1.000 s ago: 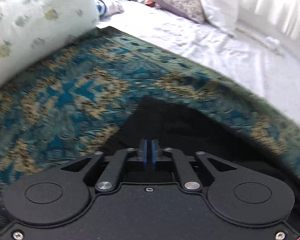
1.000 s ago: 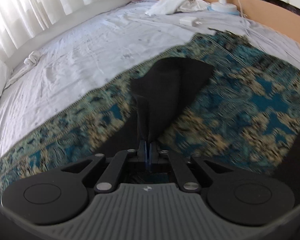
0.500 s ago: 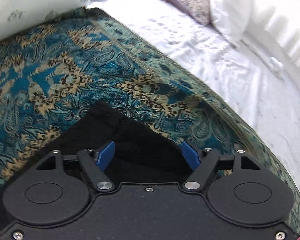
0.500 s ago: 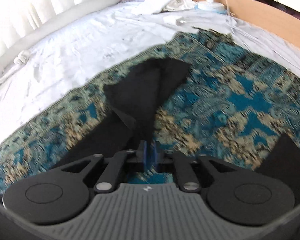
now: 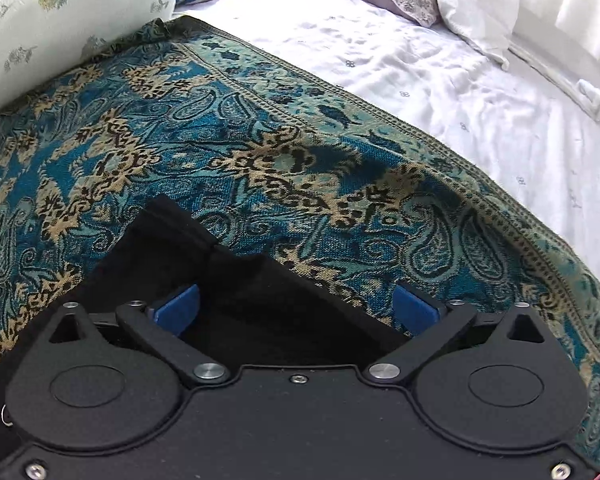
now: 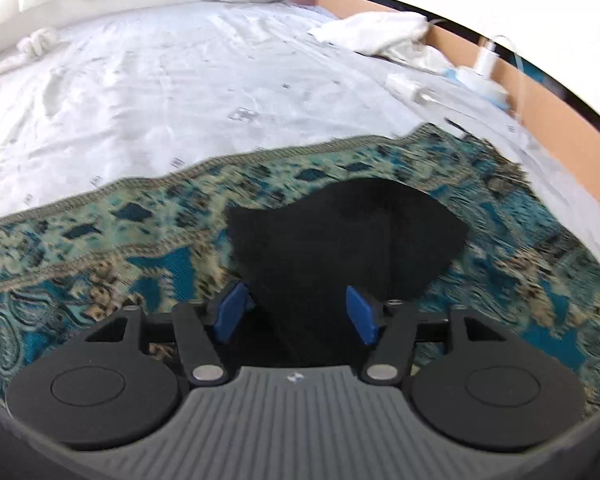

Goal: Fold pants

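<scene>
Both of my tools are opening over the black pants [image 5: 260,304]: my left tool [image 5: 296,310] has its blue pads spread wide, the cloth lying loose between them, and my right tool [image 6: 296,314] is parting with a fold of the pants [image 6: 340,240] between its pads, untouched. One pair of pants lies on one teal paisley throw [image 5: 260,152] spread over the bed's white sheet [image 5: 440,68]; I count two tools and four blue pads.

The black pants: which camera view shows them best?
The right wrist view: the black pants lie with their far edge wholly visible on the patterned blanket. The left wrist view shows only one corner.
</scene>
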### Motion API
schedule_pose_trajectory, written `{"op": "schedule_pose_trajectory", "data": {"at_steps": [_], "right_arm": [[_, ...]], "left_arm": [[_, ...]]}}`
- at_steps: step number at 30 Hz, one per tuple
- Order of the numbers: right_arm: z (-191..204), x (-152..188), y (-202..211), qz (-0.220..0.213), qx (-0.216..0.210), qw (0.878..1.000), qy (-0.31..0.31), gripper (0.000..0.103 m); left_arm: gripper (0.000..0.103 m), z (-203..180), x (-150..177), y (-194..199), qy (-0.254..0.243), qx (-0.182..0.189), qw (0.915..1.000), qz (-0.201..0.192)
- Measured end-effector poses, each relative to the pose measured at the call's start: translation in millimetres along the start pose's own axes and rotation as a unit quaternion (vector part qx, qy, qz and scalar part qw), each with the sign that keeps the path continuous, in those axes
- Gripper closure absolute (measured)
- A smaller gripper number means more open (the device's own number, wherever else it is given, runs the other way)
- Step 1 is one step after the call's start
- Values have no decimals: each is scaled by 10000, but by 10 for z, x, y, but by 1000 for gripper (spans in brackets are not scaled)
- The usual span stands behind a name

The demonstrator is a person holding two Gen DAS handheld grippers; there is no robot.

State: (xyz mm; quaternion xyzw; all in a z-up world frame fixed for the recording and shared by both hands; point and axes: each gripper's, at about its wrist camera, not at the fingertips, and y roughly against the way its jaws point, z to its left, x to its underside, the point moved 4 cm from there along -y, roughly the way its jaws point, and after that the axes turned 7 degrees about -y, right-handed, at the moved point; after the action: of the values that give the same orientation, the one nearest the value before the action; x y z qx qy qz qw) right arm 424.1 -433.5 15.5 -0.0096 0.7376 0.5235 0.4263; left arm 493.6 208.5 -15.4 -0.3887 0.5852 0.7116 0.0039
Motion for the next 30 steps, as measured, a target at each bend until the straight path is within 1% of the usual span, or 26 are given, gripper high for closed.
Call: {"op": "schedule_pose_trajectory", "data": {"at_steps": [2, 5, 7, 8, 10, 11, 12, 13, 14, 15, 16, 17, 18, 19, 20, 22, 25, 28, 29, 30], "right_arm": [[16, -12, -24, 47, -218, 9998, 7, 29], [70, 6, -63, 96, -155, 9996, 201, 29], [64, 30, -102, 130, -39, 9996, 242, 33], [45, 42, -120, 174, -30, 9997, 175, 39], [15, 53, -129, 186, -172, 9997, -18, 48], [9, 54, -120, 164, -188, 9997, -60, 59], [13, 59, -109, 139, -164, 9997, -66, 72], [23, 63, -93, 113, -113, 9999, -57, 80], [22, 65, -77, 95, -110, 9999, -79, 87], [18, 63, -50, 70, -115, 9998, -119, 92], [4, 56, -15, 30, -105, 9998, -149, 93], [-15, 45, 25, -27, -103, 9998, -196, 95], [-43, 28, 65, -84, -109, 9995, -269, 96], [-86, 7, 110, -128, -118, 9992, -363, 97], [-138, -22, 164, -177, -127, 9986, -477, 99], [-274, -80, 302, -350, -68, 9972, -663, 99], [-580, -150, 517, -499, -120, 9938, -989, 100], [-869, -140, 659, -387, -561, 9904, -1199, 99], [-922, -118, 687, -311, -796, 9894, -1171, 97], [-950, -87, 710, -264, -943, 9888, -1124, 95]], "left_arm": [[0, -14, -20, 0, 126, 22, 9999, 16], [0, 72, -57, 47, 692, 523, 9962, 30], [0, 145, -92, 63, 962, 892, 9913, 98], [0, 178, -110, 51, 1049, 1011, 9892, 151], [0, 214, -138, 0, 1120, 1027, 9881, 238], [0, 217, -150, -25, 1130, 986, 9883, 262], [1, 204, -156, -40, 1127, 927, 9889, 286], [1, 176, -152, -35, 1077, 854, 9901, 283], [9, 139, -140, -15, 958, 739, 9923, 248], [29, 107, -115, 12, 812, 495, 9953, 200], [42, 80, -81, 43, 605, 198, 9979, 153], [74, 64, -54, 77, 416, -32, 9991, 65], [102, 66, -30, 129, 231, -130, 9996, -108], [102, 90, -19, 170, 208, -25, 9996, -180], [103, 138, -5, 217, 305, 68, 9993, -210], [103, 244, 13, 342, 413, 178, 9985, -302], [103, 348, 19, 584, 311, 265, 9979, -501], [103, 405, 46, 802, 190, 370, 9973, -607], [103, 414, 45, 834, 160, 371, 9974, -604], [103, 421, 57, 856, 143, 363, 9975, -587]]}}
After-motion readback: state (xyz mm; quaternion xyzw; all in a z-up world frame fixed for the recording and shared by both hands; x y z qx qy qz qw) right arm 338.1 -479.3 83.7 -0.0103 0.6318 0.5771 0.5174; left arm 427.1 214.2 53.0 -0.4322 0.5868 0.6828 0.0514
